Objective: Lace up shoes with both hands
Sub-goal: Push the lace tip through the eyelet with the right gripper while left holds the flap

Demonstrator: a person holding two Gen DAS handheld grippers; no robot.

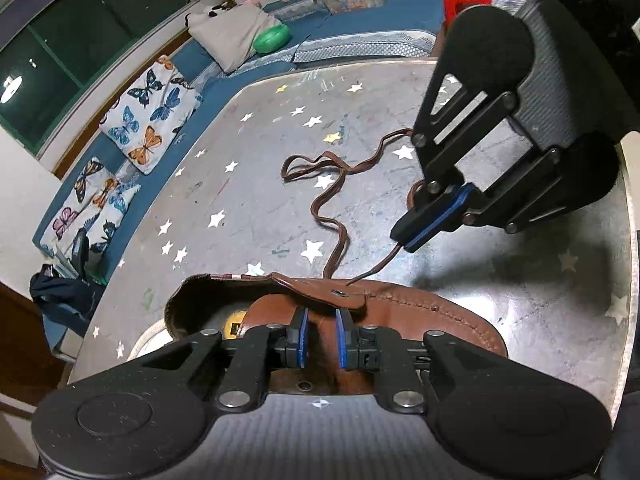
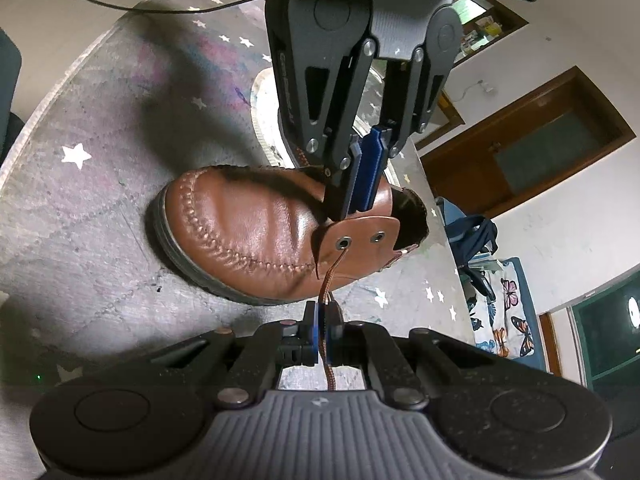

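Here a grey worktop [image 1: 260, 184] strewn with white stars fills most of both views, with a blue bench seat [image 1: 208, 76] and butterfly-print cushions [image 1: 150, 116] behind it. On the worktop lies a brown leather shoe [image 2: 248, 232], resting on its sole, its stitched toe toward the left in the right wrist view.

The left tool [image 1: 320, 338] reaches down over the shoe's opening; its blue-padded fingers [image 2: 366, 168] stand apart on either side of the tongue, pressing near the eyelet flap [image 2: 360, 240], and whether they pinch the leather cannot be told.

The right tool [image 2: 324, 334] sits just beside the shoe's side and is clamped on the brown shoelace [image 1: 332, 216]. From its closed fingers [image 1: 432, 220] the lace's dark tip [image 1: 360, 278] points at the front eyelet [image 2: 342, 243] of the flap; in the right wrist view it looks to touch or enter that hole. The second eyelet [image 2: 377, 237] beside it is bare. The rest of the lace trails away in loose curves over the worktop, well beyond the shoe.
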